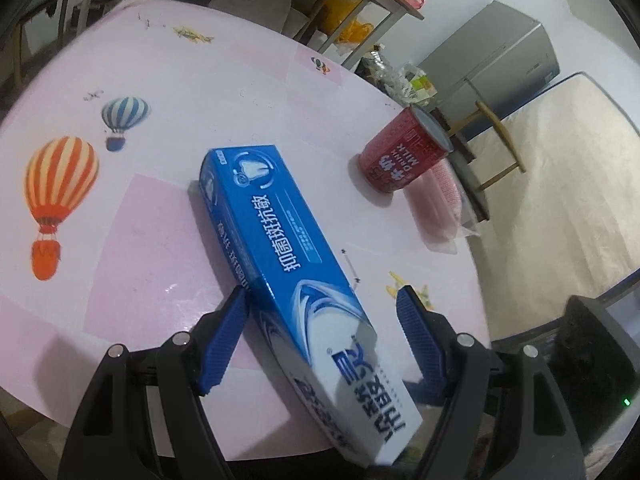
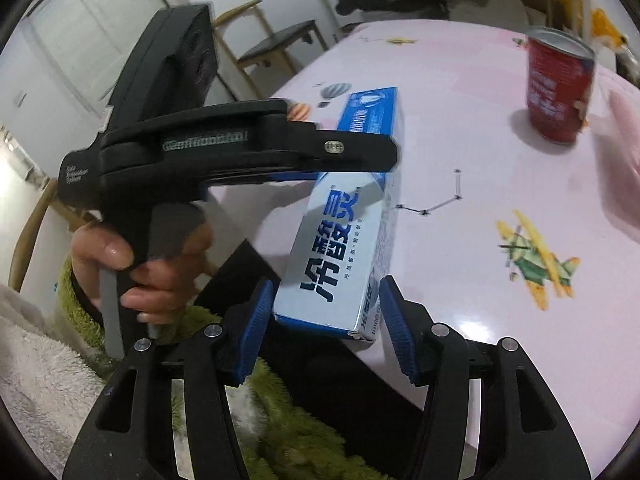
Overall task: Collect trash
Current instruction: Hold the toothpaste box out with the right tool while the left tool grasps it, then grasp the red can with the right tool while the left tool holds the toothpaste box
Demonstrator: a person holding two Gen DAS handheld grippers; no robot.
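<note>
Toothpaste box [image 2: 352, 216] partly behind left gripper [image 2: 280, 152]

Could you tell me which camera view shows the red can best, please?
The left wrist view: the can is sharp, its label readable, beside a pink packet. In the right wrist view the can is blurred.

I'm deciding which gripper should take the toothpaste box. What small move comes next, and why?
Probably close the right gripper on the toothpaste box. The box end, overhanging the table edge, sits between its jaws with gaps either side, while the left gripper stands wider around it, one pad clearly off.
</note>
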